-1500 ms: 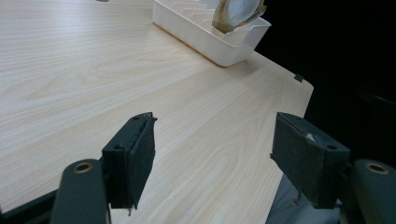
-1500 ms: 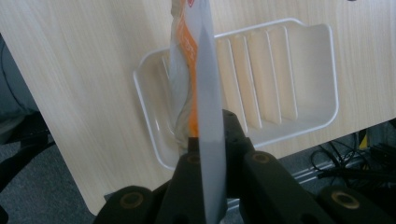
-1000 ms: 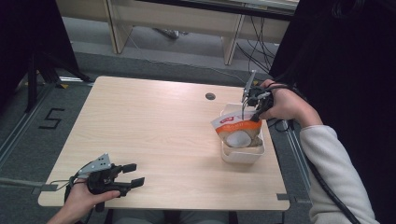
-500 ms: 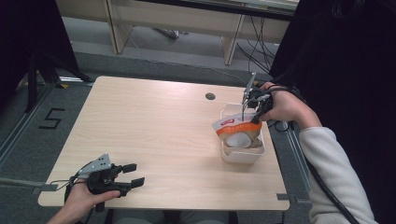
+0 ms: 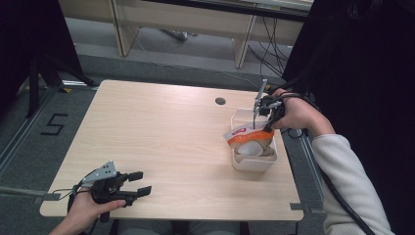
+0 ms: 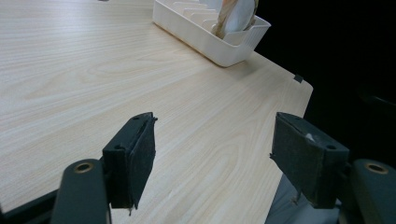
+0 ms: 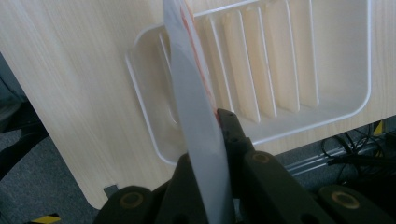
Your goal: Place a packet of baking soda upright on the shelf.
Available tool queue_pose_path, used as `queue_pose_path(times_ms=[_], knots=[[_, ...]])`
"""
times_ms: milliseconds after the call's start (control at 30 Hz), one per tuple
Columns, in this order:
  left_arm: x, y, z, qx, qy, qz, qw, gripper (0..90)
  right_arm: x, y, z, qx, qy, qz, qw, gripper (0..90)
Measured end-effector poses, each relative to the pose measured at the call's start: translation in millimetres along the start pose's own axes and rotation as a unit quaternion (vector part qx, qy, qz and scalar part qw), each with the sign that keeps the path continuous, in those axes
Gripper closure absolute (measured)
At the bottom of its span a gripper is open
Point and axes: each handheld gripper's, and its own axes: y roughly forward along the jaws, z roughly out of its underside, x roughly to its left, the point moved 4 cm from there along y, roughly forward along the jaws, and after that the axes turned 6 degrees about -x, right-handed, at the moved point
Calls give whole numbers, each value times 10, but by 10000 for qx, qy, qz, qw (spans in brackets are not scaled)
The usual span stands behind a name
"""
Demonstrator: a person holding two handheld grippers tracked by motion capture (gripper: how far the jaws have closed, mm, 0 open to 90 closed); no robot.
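Over on the right side of the surface (image 5: 161,132), the right tongs (image 5: 264,122) are clamped tight on the top edge of a white and orange packet (image 5: 247,139), and that packet sits upright in the white slotted tray (image 5: 254,164). In the right gripper view the packet (image 7: 196,107) runs edge-on straight up between the jaws, pinched flat, with the tray (image 7: 289,116) and its row of dividers right behind it. The tray stands near the right edge of the surface, just this side of a small round hole (image 5: 220,101) in the wood.

Down at the near left corner, the left tongs (image 5: 139,183) are wide apart with nothing between them, held just above the wood, well away from the tray. Their own view looks across bare wood toward the tray (image 6: 210,39) with the packet (image 6: 236,16) poking out.
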Motion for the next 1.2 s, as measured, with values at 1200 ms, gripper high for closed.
queue_pose_path(times_ms=[1200], knots=[[5, 3, -1, 24, 117, 56, 9999, 297, -24, 193, 114, 183, 75, -82, 9998, 900]])
